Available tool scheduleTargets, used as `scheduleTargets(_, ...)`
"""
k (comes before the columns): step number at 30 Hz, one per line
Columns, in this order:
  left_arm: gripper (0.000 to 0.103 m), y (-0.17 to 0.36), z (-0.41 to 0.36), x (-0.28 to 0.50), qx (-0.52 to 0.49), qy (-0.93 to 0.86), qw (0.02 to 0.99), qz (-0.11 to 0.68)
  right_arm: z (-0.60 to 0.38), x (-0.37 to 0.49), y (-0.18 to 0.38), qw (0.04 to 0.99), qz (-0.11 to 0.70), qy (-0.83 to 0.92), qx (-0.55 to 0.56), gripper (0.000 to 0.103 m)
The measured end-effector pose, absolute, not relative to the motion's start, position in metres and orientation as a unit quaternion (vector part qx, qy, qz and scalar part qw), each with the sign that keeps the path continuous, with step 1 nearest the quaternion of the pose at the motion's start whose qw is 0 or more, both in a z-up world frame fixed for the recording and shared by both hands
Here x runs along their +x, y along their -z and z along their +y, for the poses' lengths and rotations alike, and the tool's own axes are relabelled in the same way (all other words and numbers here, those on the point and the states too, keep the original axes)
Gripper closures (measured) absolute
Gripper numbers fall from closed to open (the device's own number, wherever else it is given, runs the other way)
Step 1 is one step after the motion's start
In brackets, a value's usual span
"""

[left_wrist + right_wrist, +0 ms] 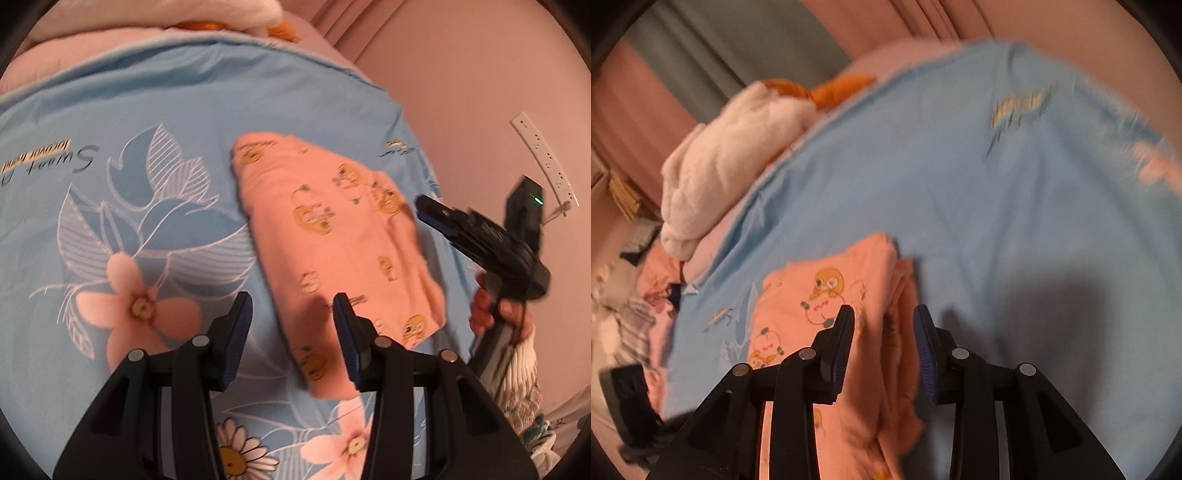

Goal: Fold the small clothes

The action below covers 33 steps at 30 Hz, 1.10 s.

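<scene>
The left claw [293, 315] stands part open over the near end of the folded pink garment [340, 240], its blue-padded fingers [345, 332] apart and not pressing the cloth; nothing is held between them. The right claw [882, 325] is also part open, its jaws parted with the garment's doubled edge lying below and between them, and the pads [923, 343] do not appear to clamp it, though blur makes contact hard to judge. From the left wrist view, the right claw [434, 216] reaches in from the right, its tip just at the garment's right edge, and a hand [495, 310] with a knitted sleeve [517, 365] grips its handle. The pink garment [827, 317], printed with small yellow cartoon figures, lies folded into a long shape on a light blue bed sheet [155, 110] with leaf and flower prints. At the sheet's far edge sits a white plush toy [731, 158] with orange parts. To the left of the sheet, in the right wrist view, lies a blurred heap of other clothes [639, 314]. A white power strip [543, 155] hangs on the pink wall beyond.
</scene>
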<state>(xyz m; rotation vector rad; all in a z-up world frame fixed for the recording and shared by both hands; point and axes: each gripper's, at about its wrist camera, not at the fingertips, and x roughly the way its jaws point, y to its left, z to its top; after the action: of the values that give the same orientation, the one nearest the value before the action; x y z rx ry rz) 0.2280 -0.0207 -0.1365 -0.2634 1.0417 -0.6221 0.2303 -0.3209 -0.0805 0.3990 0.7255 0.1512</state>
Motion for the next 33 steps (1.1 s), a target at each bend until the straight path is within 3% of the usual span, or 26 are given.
scheduleTargets(2,0.064,0.134,-0.03,0.227,-0.121,0.298,0.818,0.477,-0.306,0.209,0.069,0.922,0.342,-0.099,0.15,0.07)
scheduleTargets(4,0.08,0.132,-0.039,0.225,-0.115,0.308,0.819,0.47,-0.29,0.192,0.066,0.927,0.338,-0.119,0.112,0.071)
scheduleTargets(6,0.092,0.134,-0.054,0.223,-0.093,0.314,0.821,0.467,-0.279,0.181,0.068,0.926,0.339,-0.137,0.091,0.079)
scheduleTargets(14,0.093,0.165,-0.07,0.224,-0.061,0.306,0.811,0.494,-0.271,0.193,0.123,0.904,0.409,-0.111,0.055,0.085)
scheduleTargets(26,0.097,0.149,-0.055,0.189,-0.042,0.31,0.827,0.467,-0.258,0.153,0.102,0.913,0.375,-0.157,0.046,0.086)
scheduleTargets(33,0.096,0.174,-0.06,0.175,-0.028,0.31,0.817,0.486,-0.25,0.158,0.142,0.893,0.426,-0.141,0.032,0.085)
